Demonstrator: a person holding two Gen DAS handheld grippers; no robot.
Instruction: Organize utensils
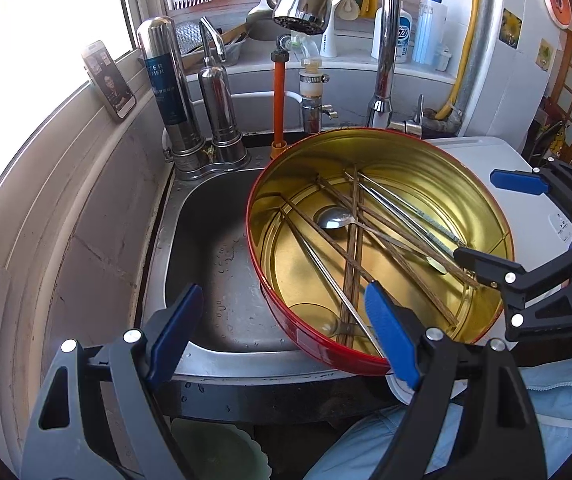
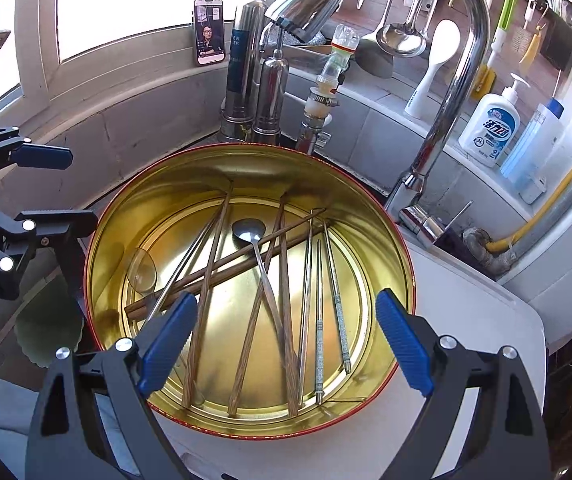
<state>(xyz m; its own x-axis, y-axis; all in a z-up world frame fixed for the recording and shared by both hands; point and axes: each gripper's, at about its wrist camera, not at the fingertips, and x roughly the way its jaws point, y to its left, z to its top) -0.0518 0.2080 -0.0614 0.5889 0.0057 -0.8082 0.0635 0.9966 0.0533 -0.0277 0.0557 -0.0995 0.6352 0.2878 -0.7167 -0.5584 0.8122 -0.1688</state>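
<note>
Kitchen sink was seen at left of left wrist view, window bright at upper left, tap overhead. Round tin was set at frame centre, part over sink edge, part on white table. Inside tin, wooden chopsticks, metal chopsticks and spoon were piled crosswise. Left gripper was held released, nothing grasped, near tin rim. Right gripper was likewise spread above utensils, empty. Risk judged: crossed pieces could be dragged together; tin could be tipped toward sink if rim were pressed.

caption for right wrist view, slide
Open right gripper above tin of mixed chopsticks and spoon.
</note>
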